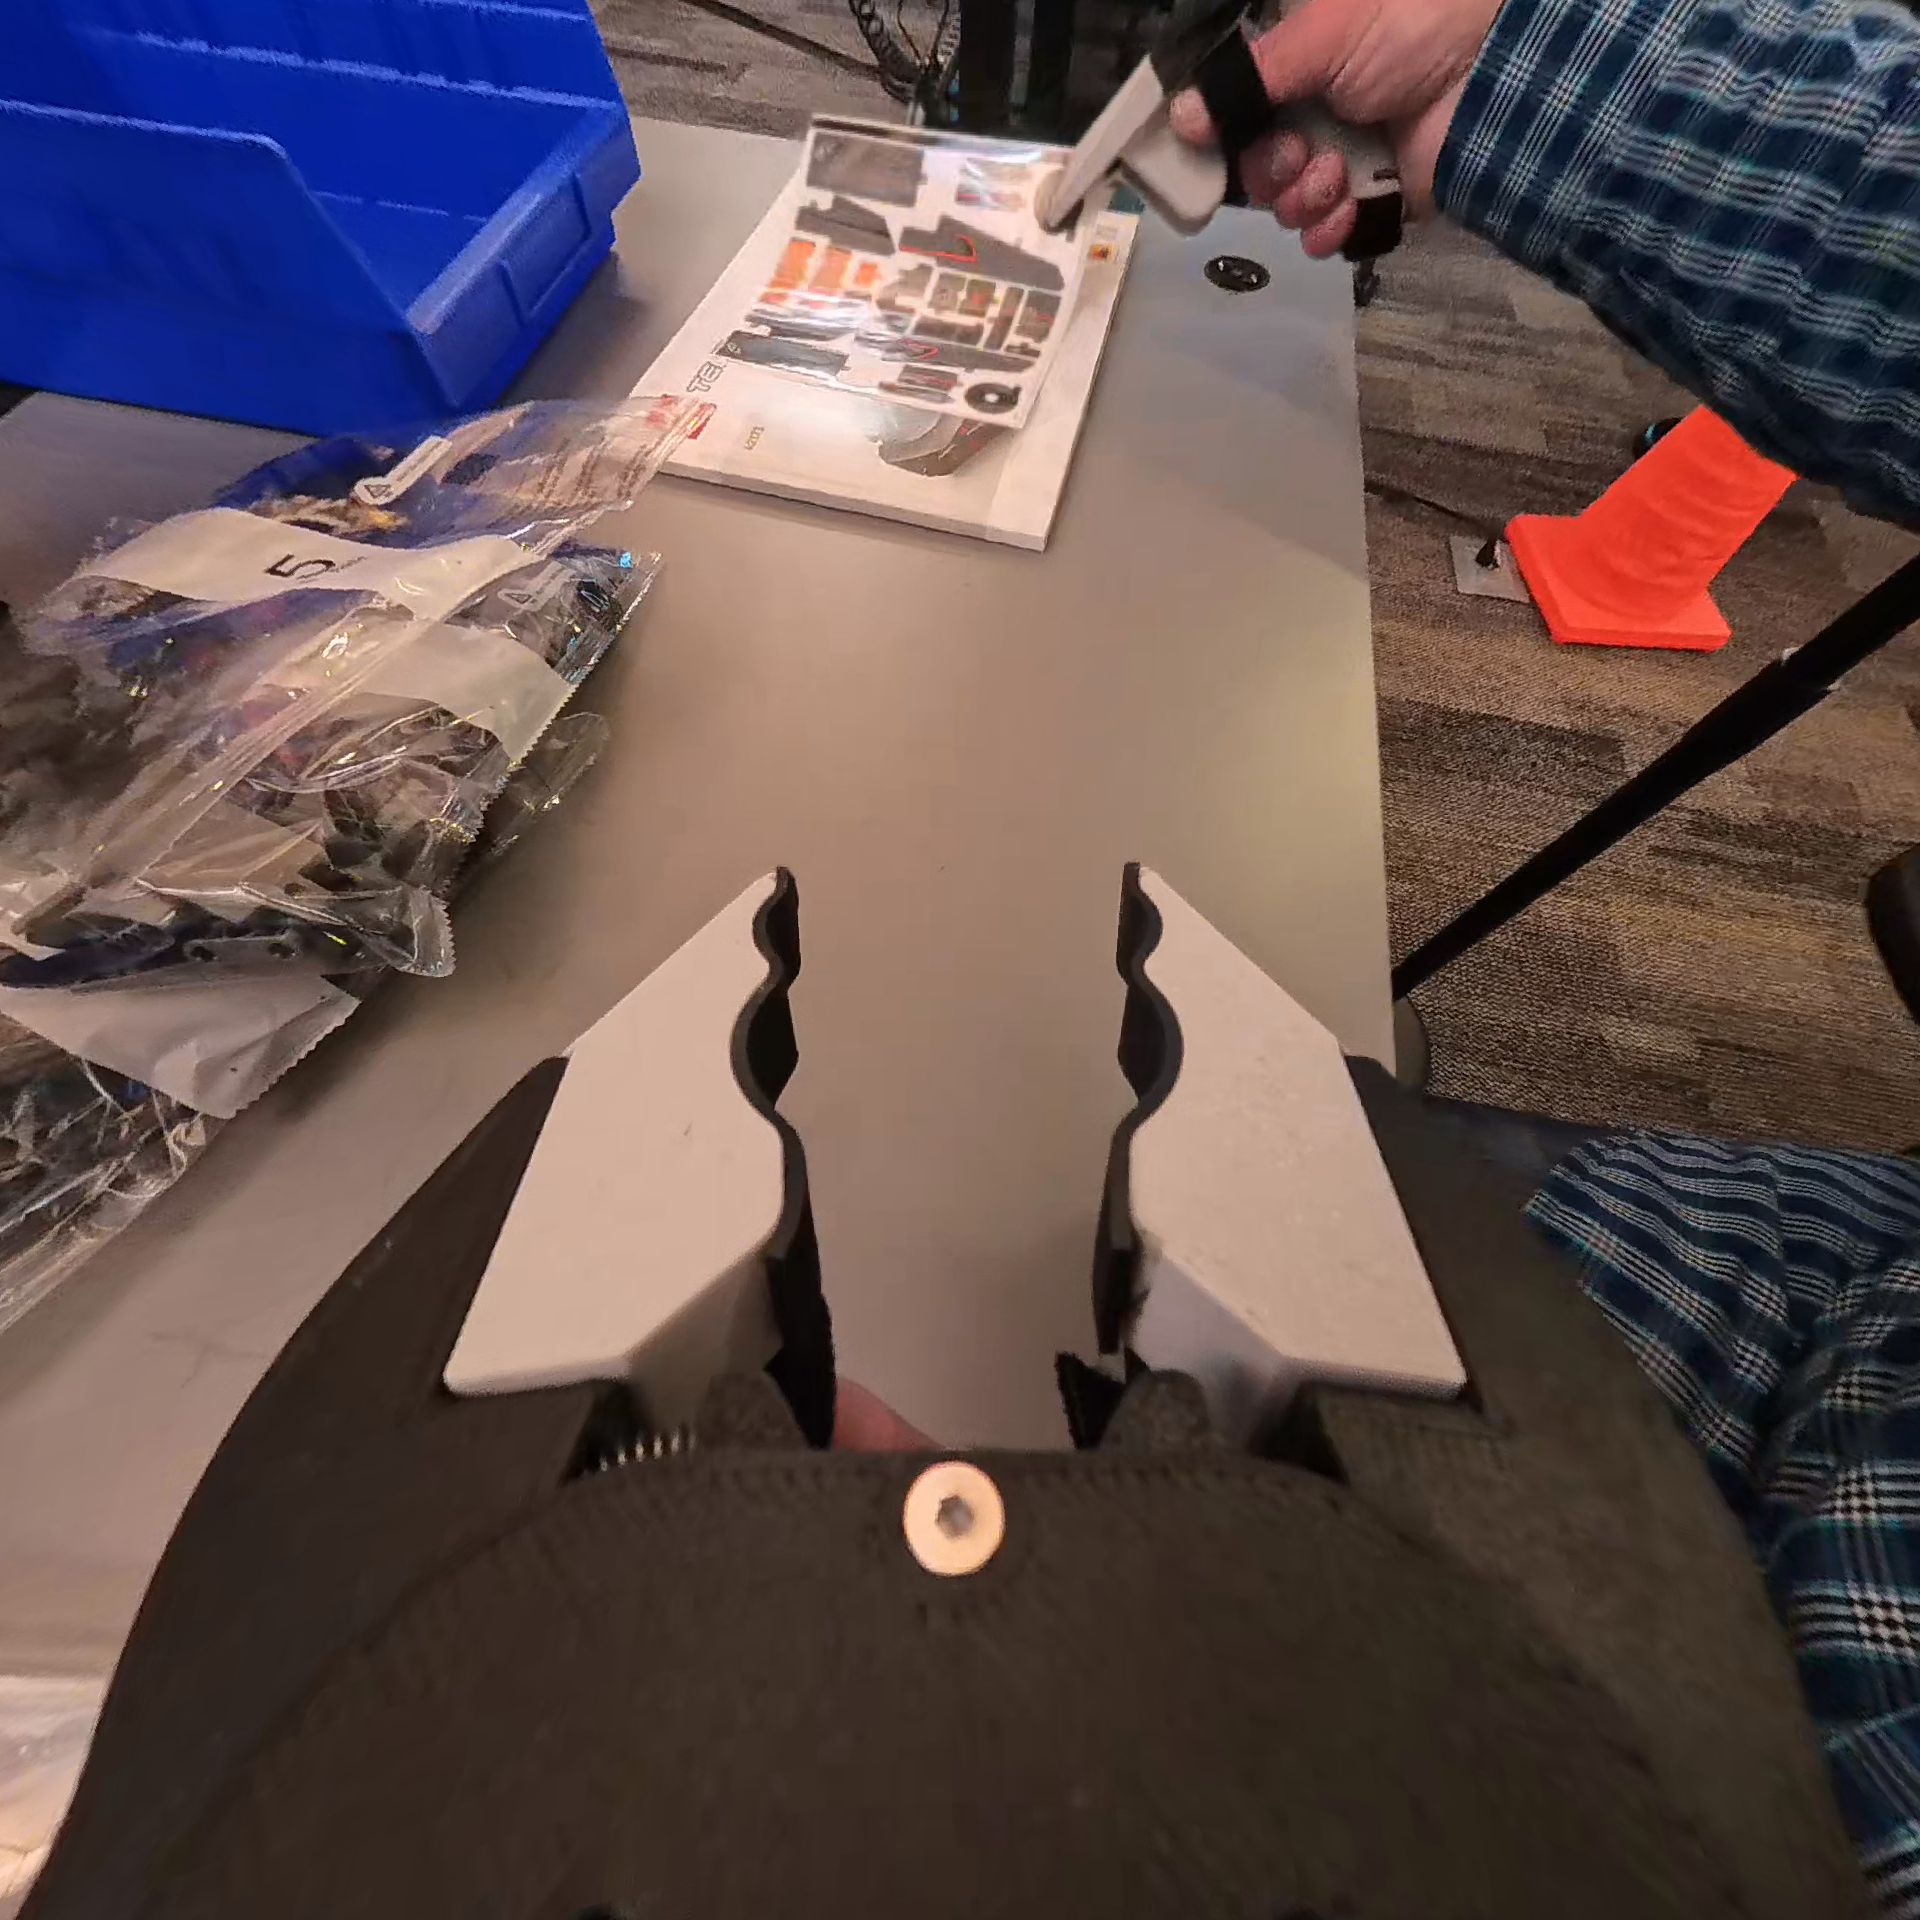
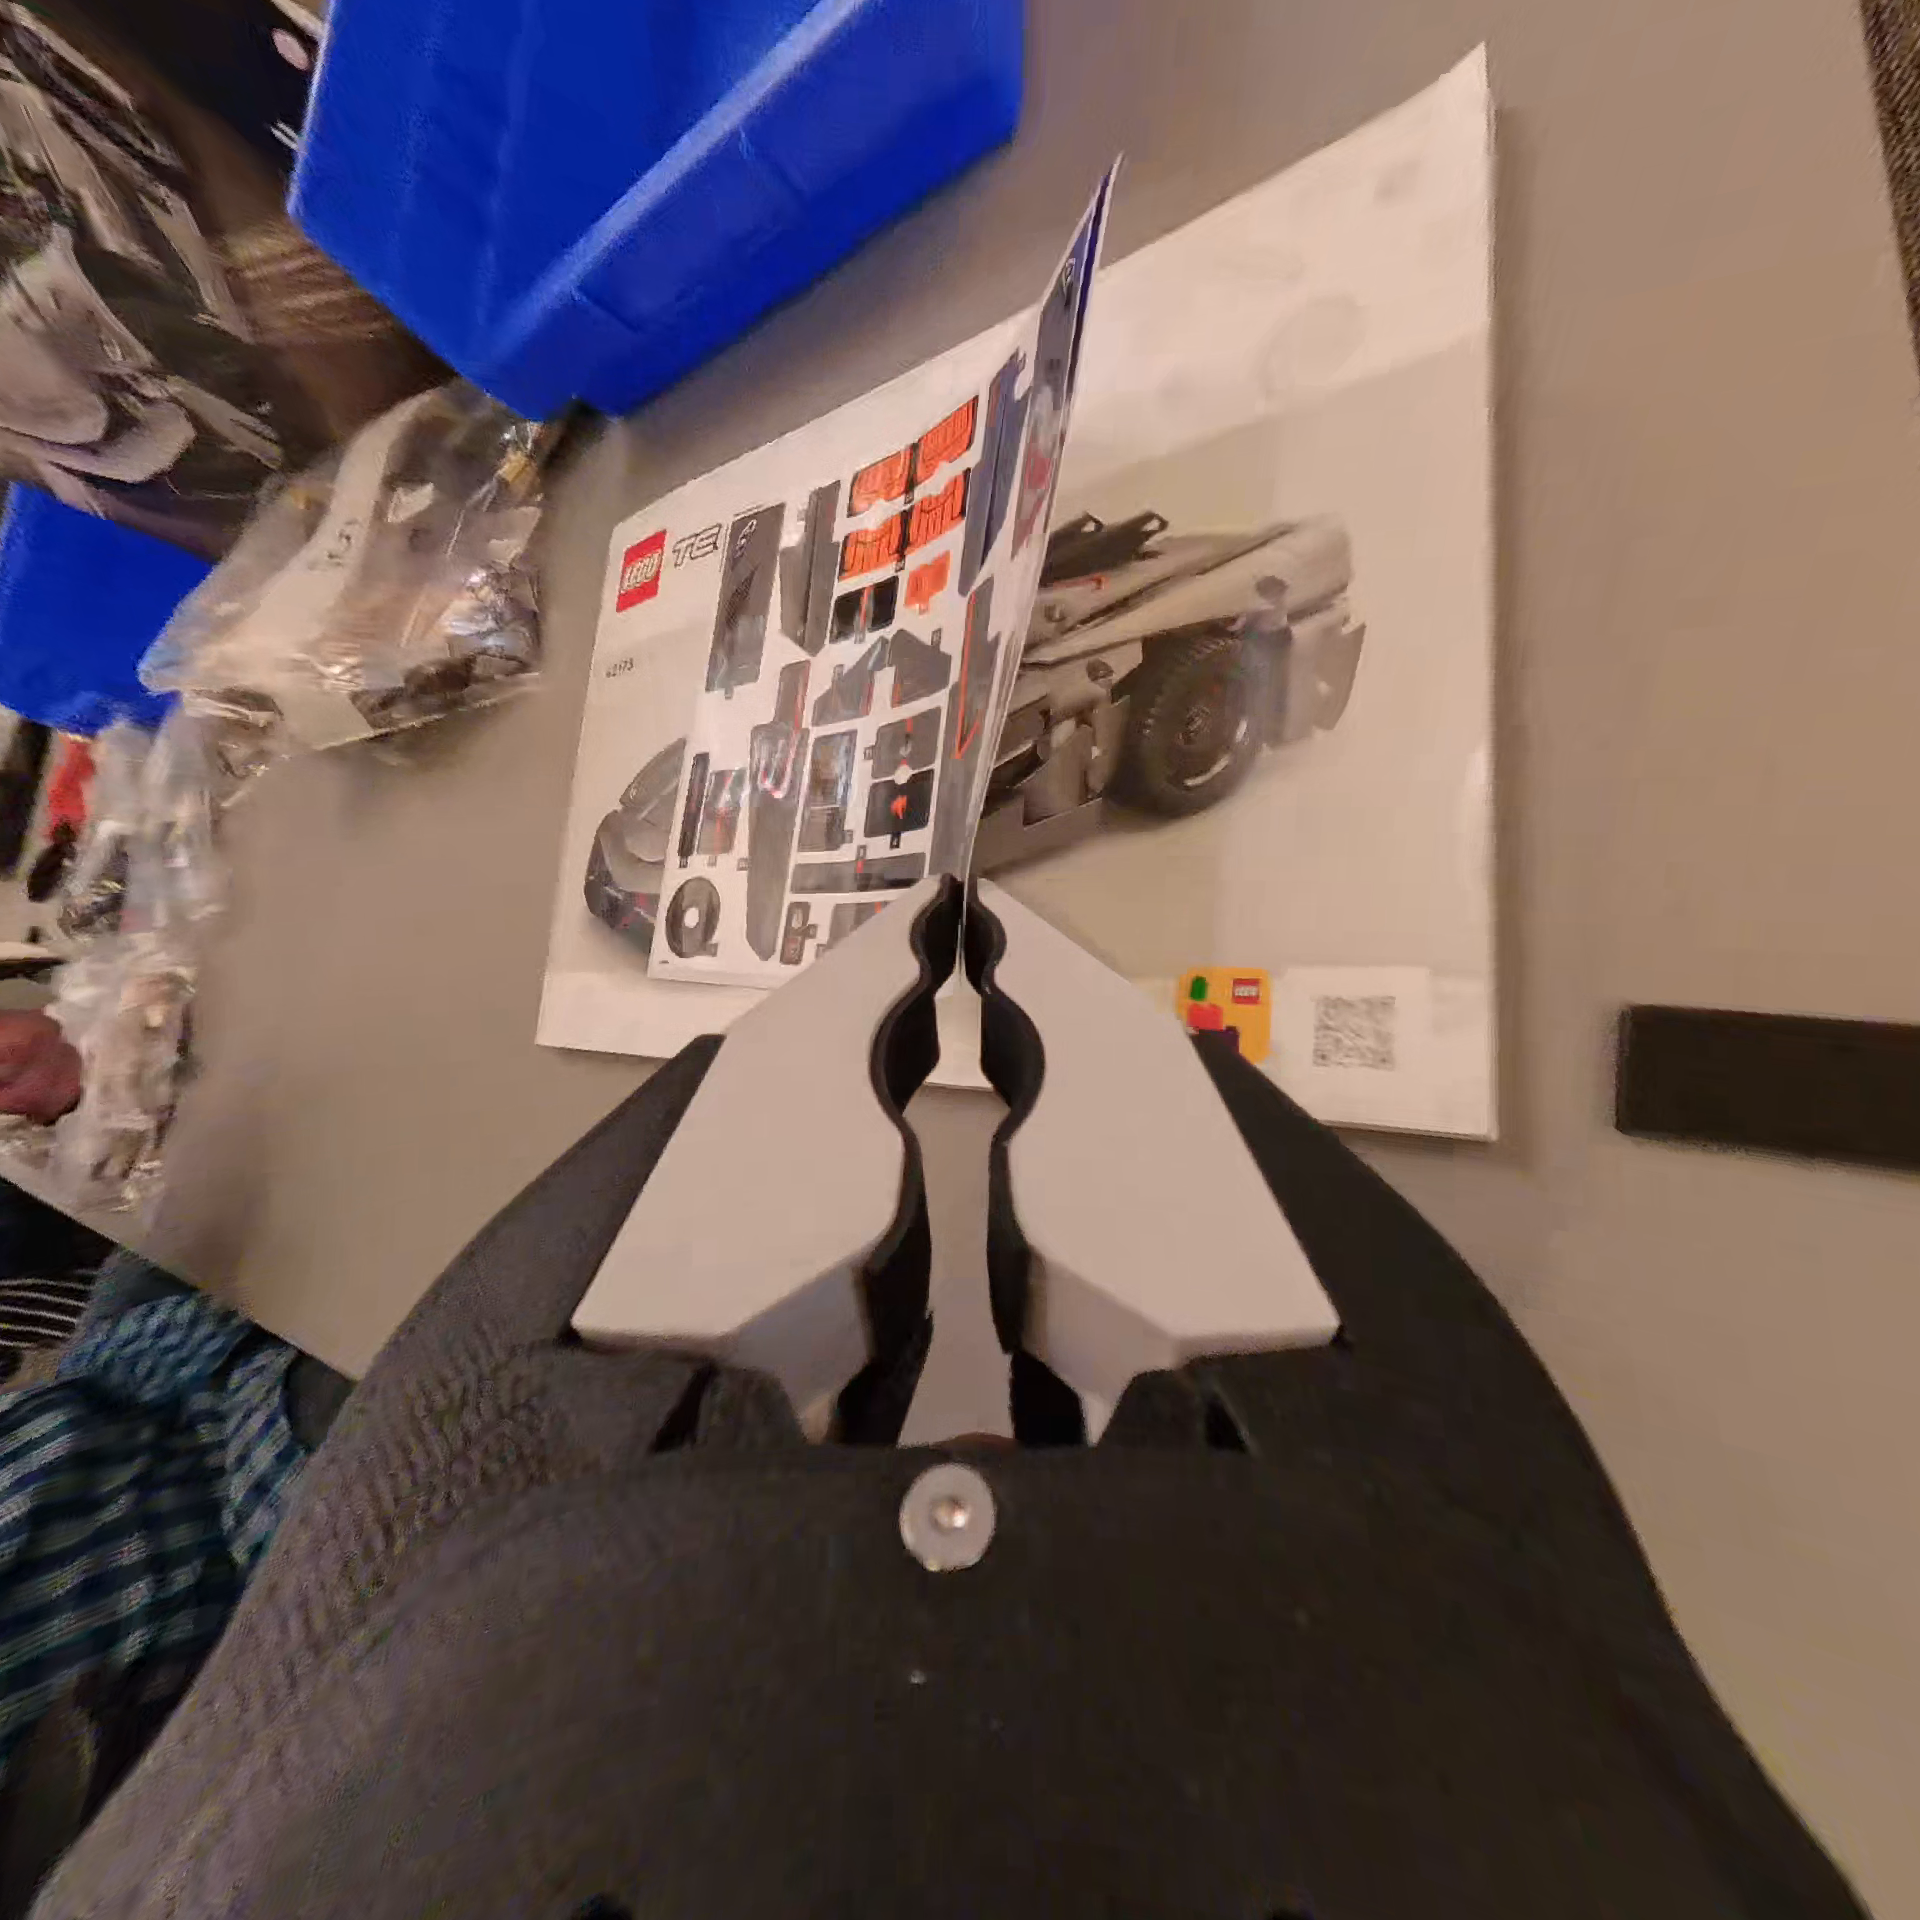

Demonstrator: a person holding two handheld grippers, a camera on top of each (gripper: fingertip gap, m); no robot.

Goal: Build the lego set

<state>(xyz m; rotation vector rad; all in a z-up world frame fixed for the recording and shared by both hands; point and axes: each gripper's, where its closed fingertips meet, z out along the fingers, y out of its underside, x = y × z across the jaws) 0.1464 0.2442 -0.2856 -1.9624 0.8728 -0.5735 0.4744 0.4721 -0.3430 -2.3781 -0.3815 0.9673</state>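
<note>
We are working over a grey table (image 1: pixel 935 675), with a blue bin (image 1: pixel 291 197) sitting at its far left corner and a heap of clear bags (image 1: pixel 260 748) of parts lying along its left side. An orange cone (image 1: pixel 1652 540) is standing on the carpet off the right edge. Our instruction booklet (image 2: pixel 1299 416) is lying flat on the far part of the table, just beside the bin. Our left gripper (image 1: pixel 956 894) is hovering over bare tabletop, fingers spread wide with nothing between them, well apart from the booklet and near the bags. Our right gripper (image 2: pixel 961 904) is pinching the near edge of the sticker sheet (image 2: pixel 831 727), fingertips pressed together on it, and that edge is curling up off the booklet cover while the rest is lying on it.
</note>
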